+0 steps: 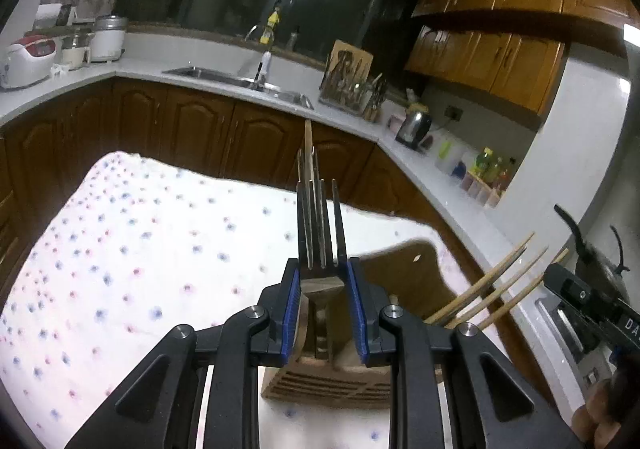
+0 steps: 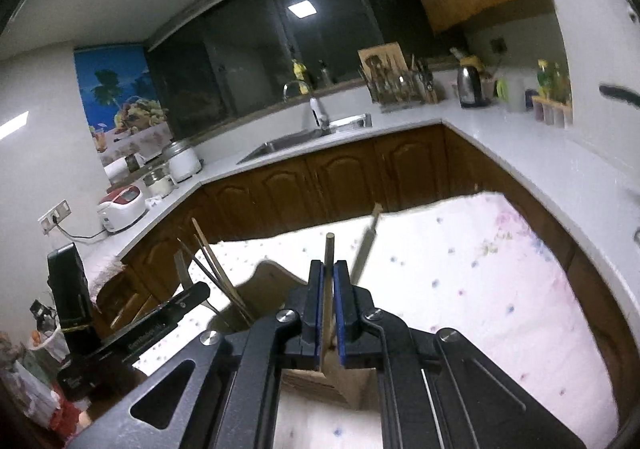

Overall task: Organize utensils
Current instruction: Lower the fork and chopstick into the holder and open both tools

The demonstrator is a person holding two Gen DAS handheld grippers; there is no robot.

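My left gripper [image 1: 322,273] is shut on a metal fork [image 1: 320,233], tines pointing up and away, held over a wooden utensil holder [image 1: 320,381] on the flowered tablecloth [image 1: 140,249]. Several wooden chopsticks [image 1: 492,285] lean out of the holder to the right. My right gripper [image 2: 328,269] is shut on a thin wooden stick [image 2: 329,289] that stands upright between its pads, above the same holder [image 2: 340,377]. In the right wrist view, chopsticks [image 2: 218,269] lean left from the holder and another utensil handle [image 2: 366,245] points away. The left gripper's body [image 2: 160,317] shows at the left.
The table [image 2: 480,289] stands within a U-shaped white counter [image 1: 240,89] with brown cabinets. On the counter are a sink [image 1: 240,77], a dish rack [image 1: 352,89], a kettle [image 1: 414,127], rice cookers [image 1: 28,61] and bottles [image 1: 488,169].
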